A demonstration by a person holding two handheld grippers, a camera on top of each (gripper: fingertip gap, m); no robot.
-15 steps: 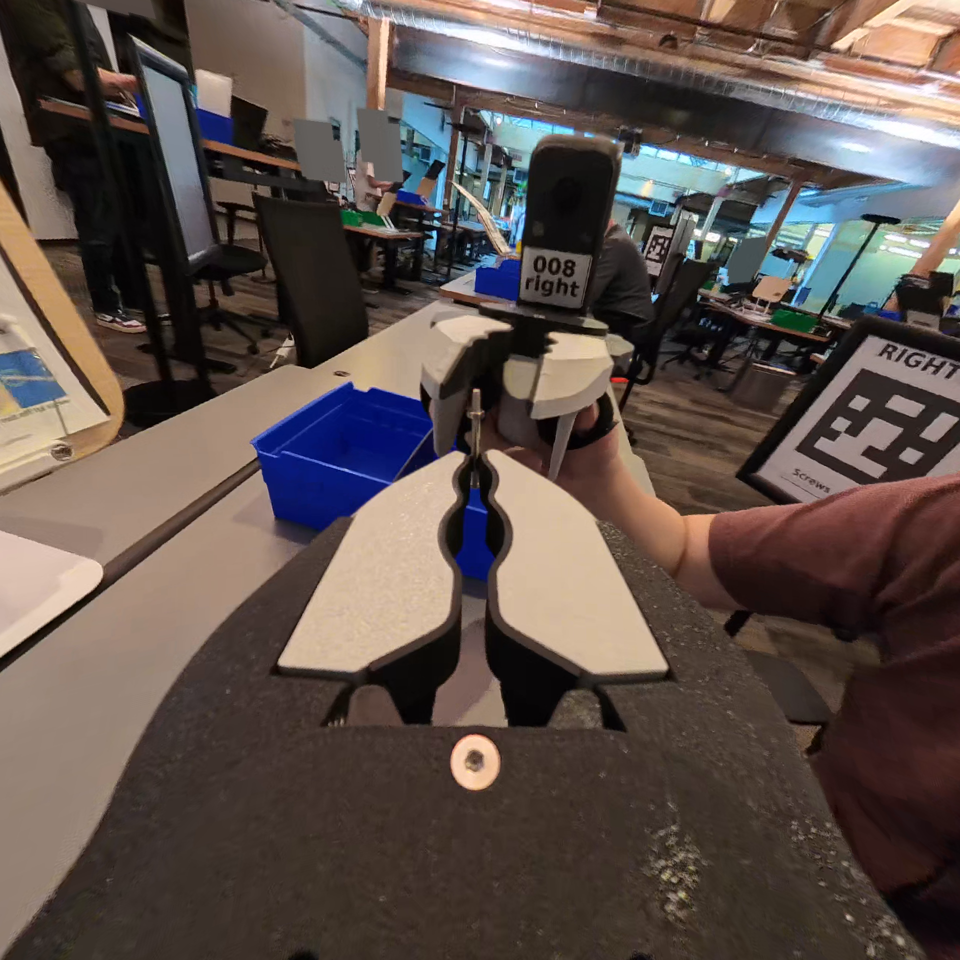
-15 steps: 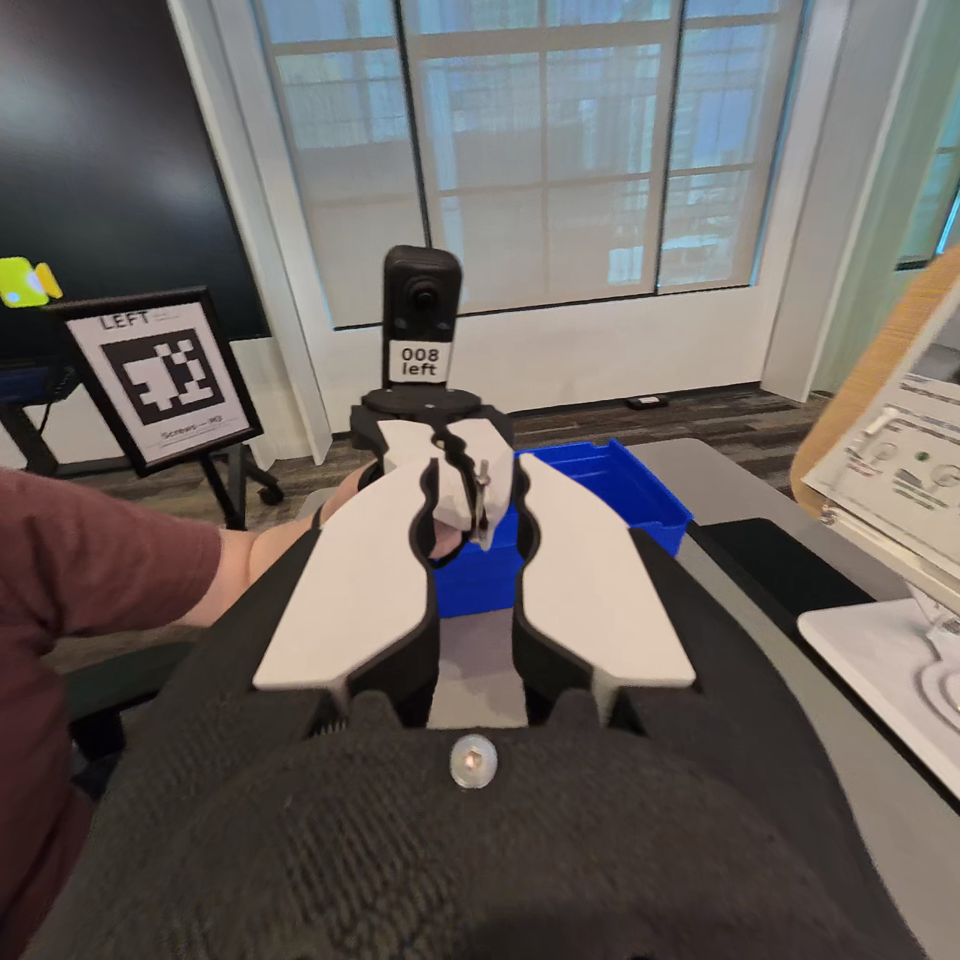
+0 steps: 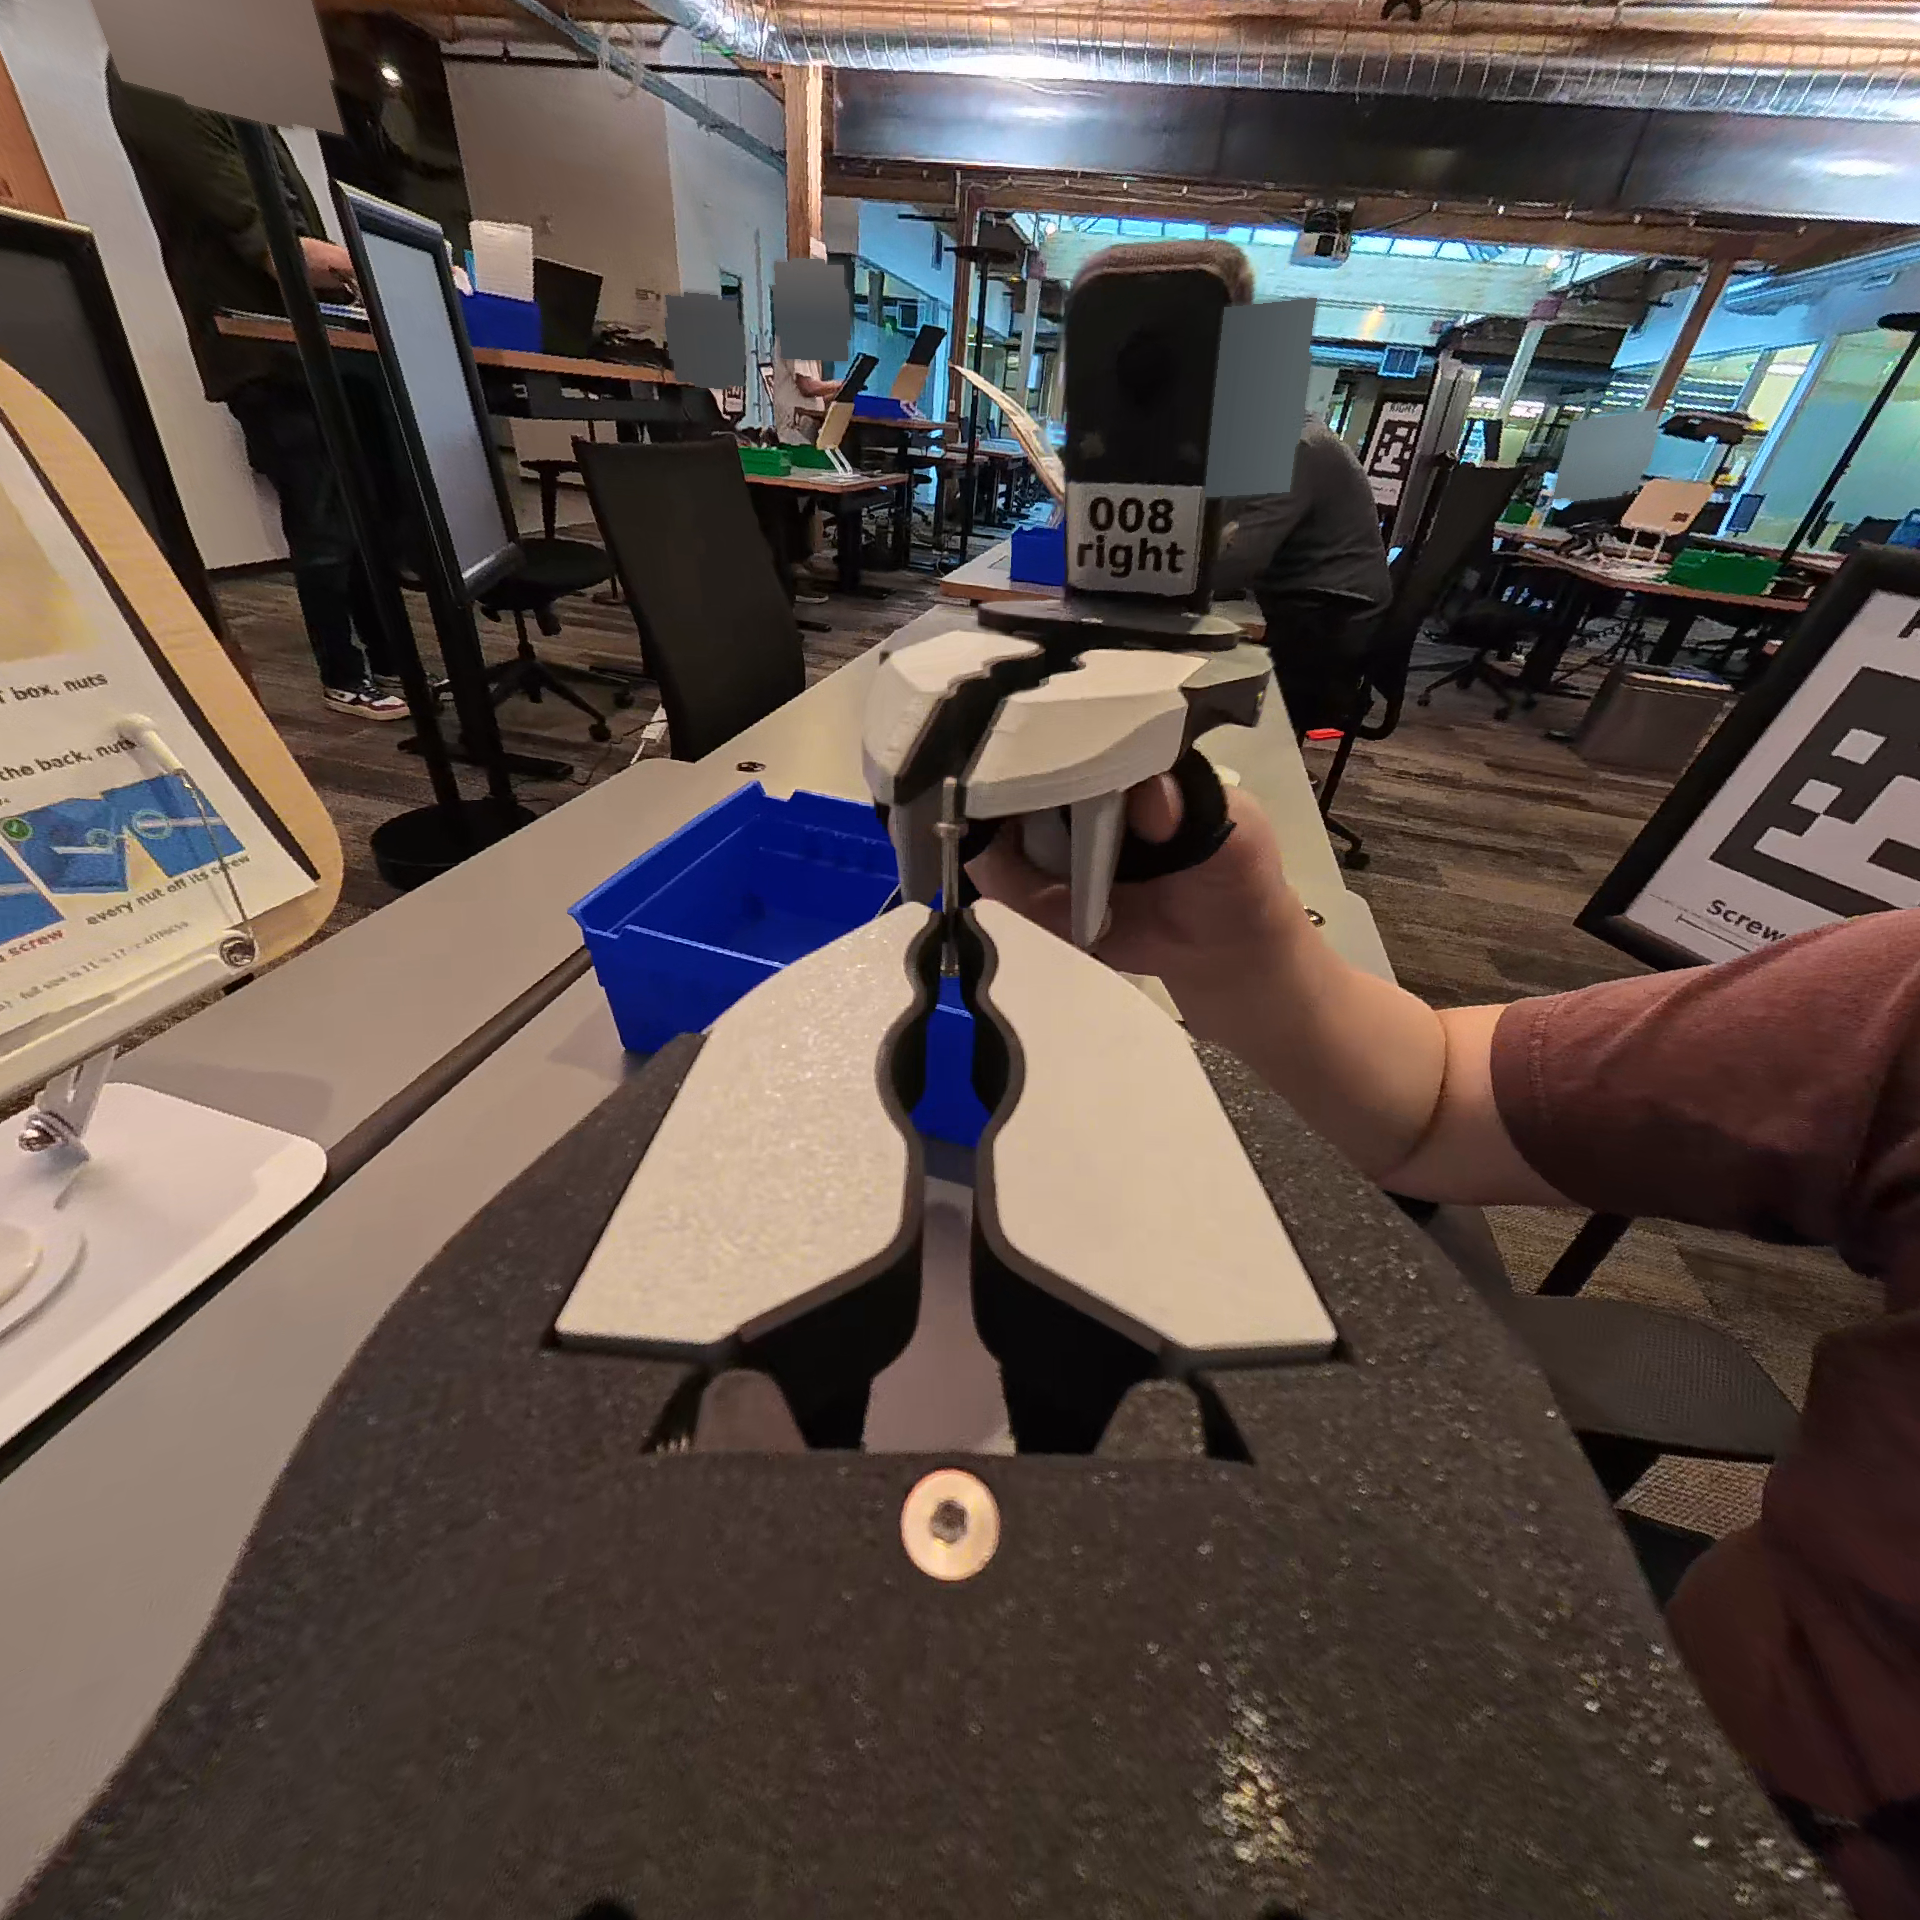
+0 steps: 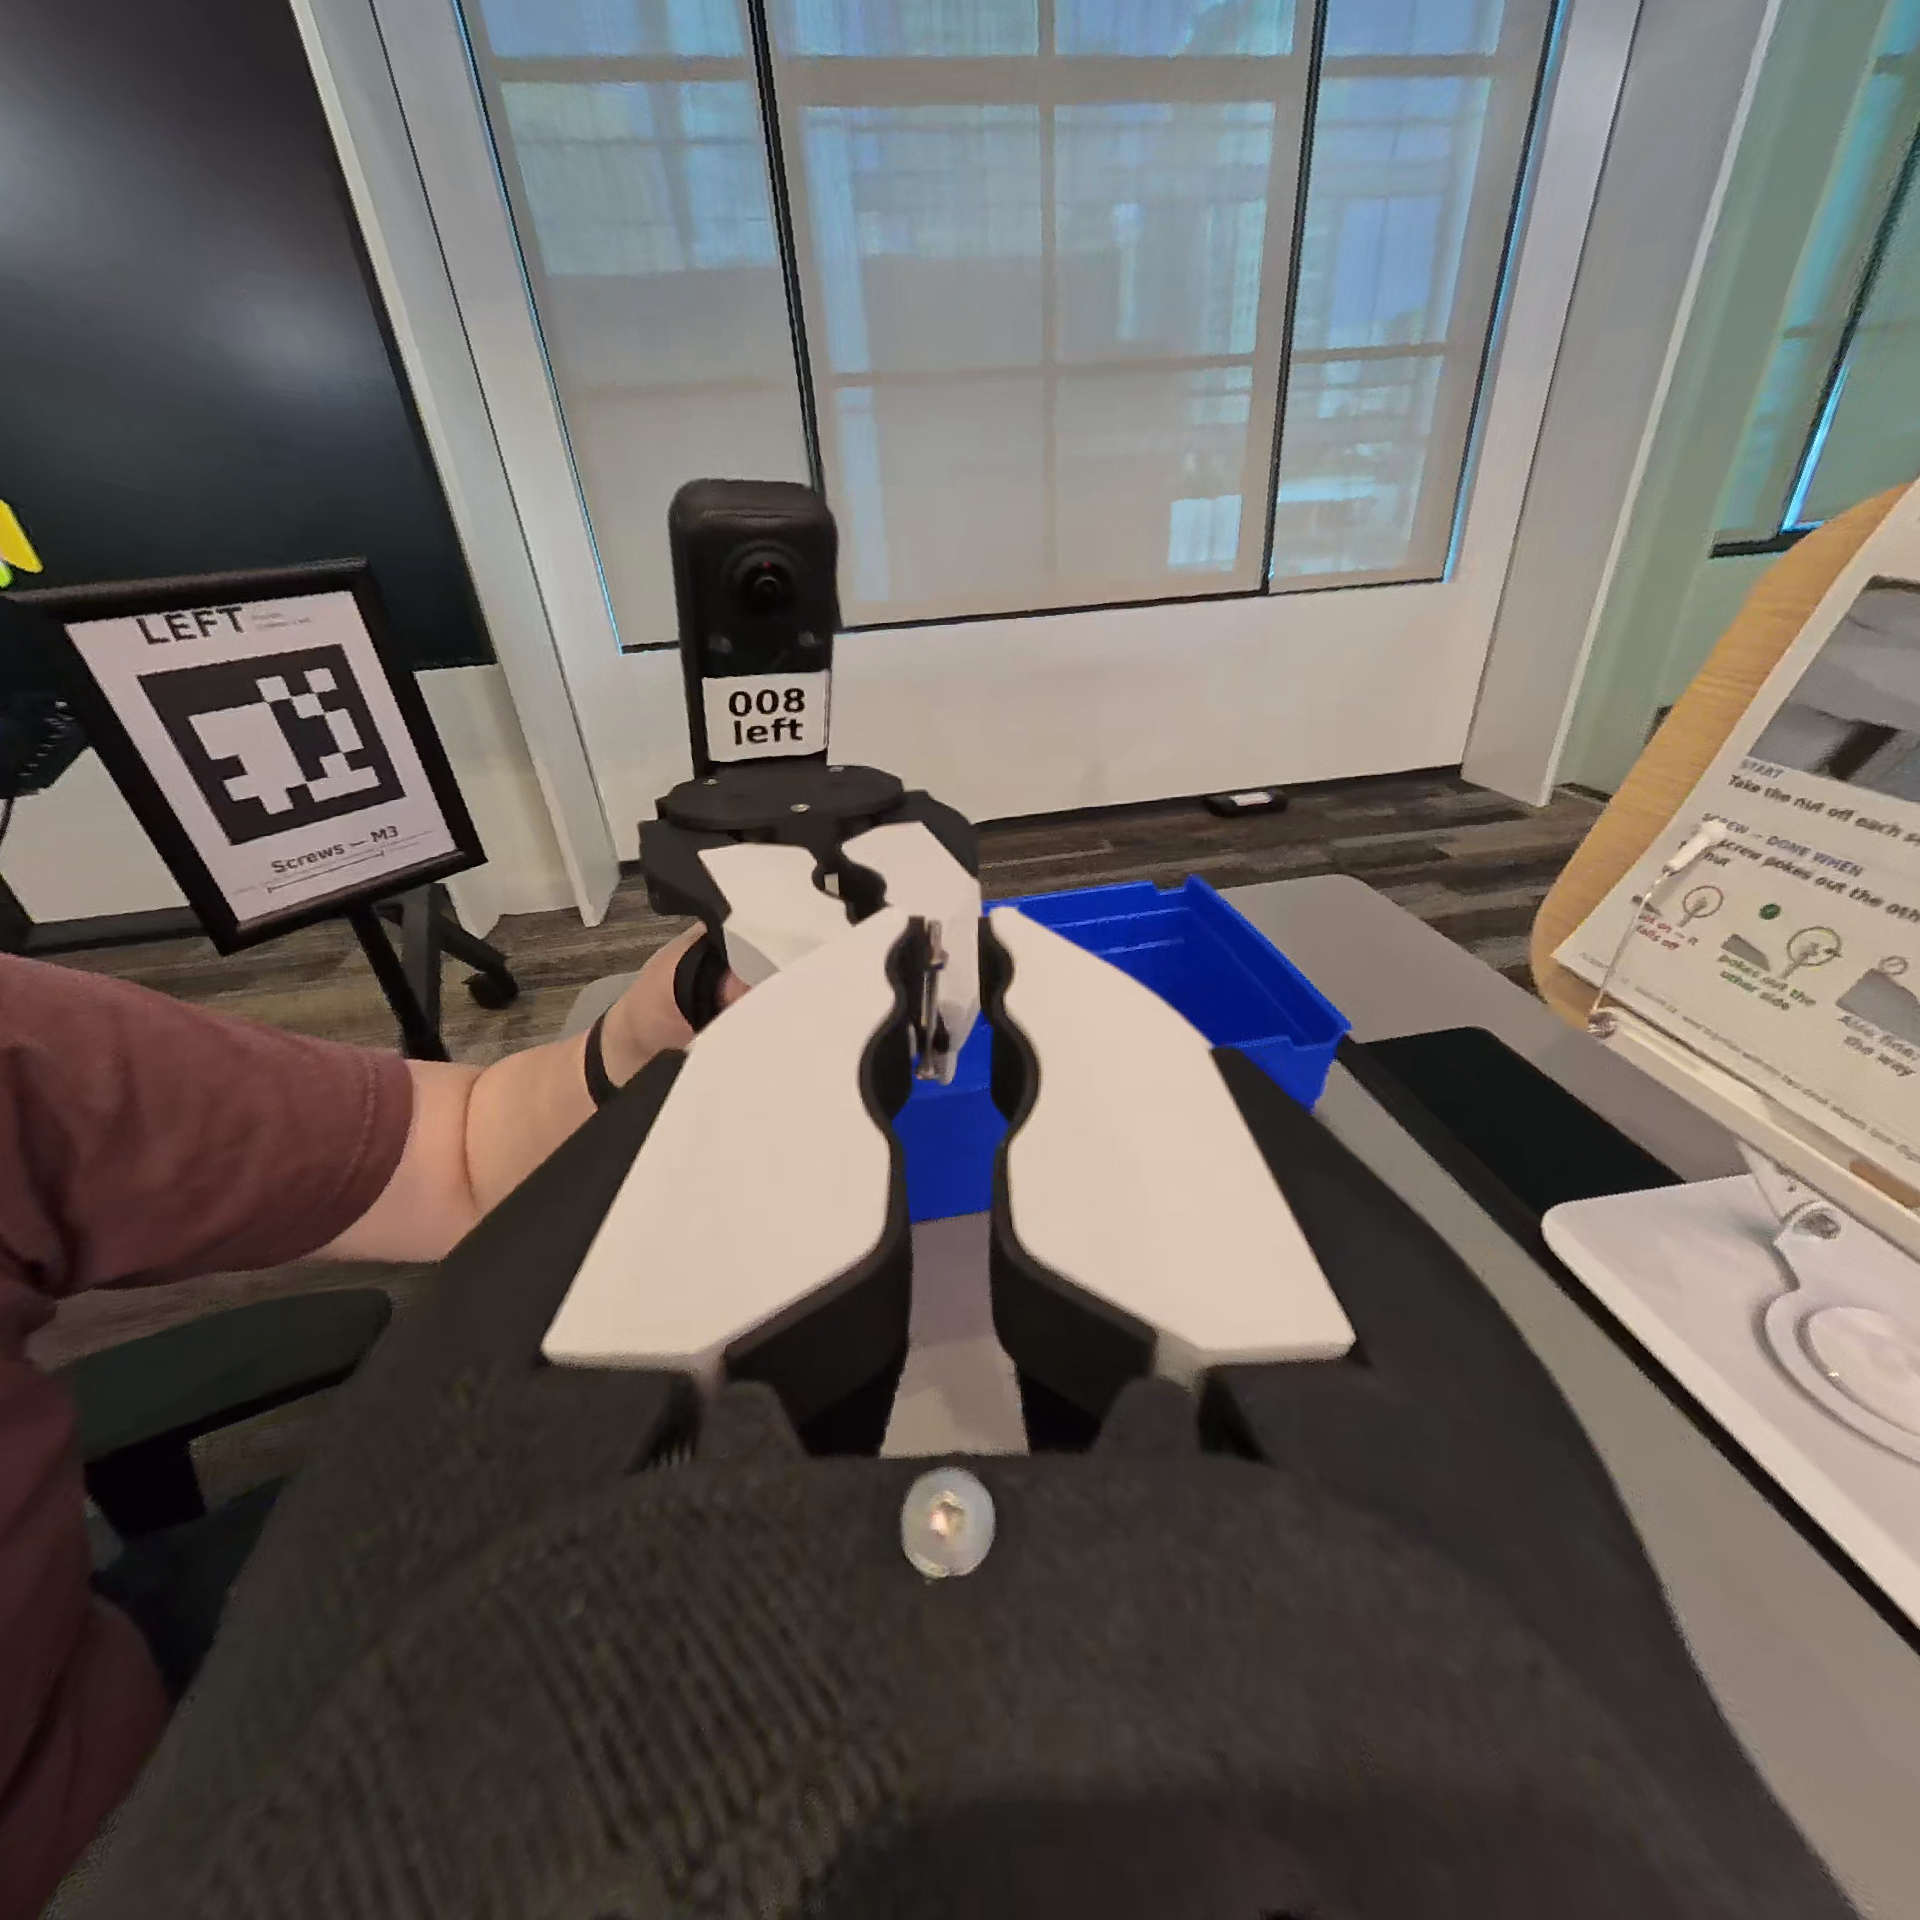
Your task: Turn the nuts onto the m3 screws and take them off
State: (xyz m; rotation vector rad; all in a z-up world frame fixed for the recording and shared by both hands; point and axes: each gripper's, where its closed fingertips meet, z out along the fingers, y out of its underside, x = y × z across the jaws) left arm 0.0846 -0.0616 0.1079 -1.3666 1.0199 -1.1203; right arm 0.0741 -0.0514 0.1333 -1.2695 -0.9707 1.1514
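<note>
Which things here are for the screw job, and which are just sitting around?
For the job:
screw, with a nut on it
left gripper
right gripper
blue bin

Just around:
instruction board
framed marker sign
office chair

The left gripper (image 3: 943, 940), with pale grey wavy-edged fingers (image 3: 790, 1122) on a black textured body, has its jaws drawn nearly together at the tips — it points straight at the right gripper (image 4: 940, 951), which faces it tip to tip. The right gripper's white fingers (image 4: 1132, 1164) are likewise pressed close, with only a narrow slit between them. Each is gripped from below by a bare hand (image 3: 1153, 894) — the forearms reach out of maroon sleeves (image 3: 1704, 1081), held level.
</note>
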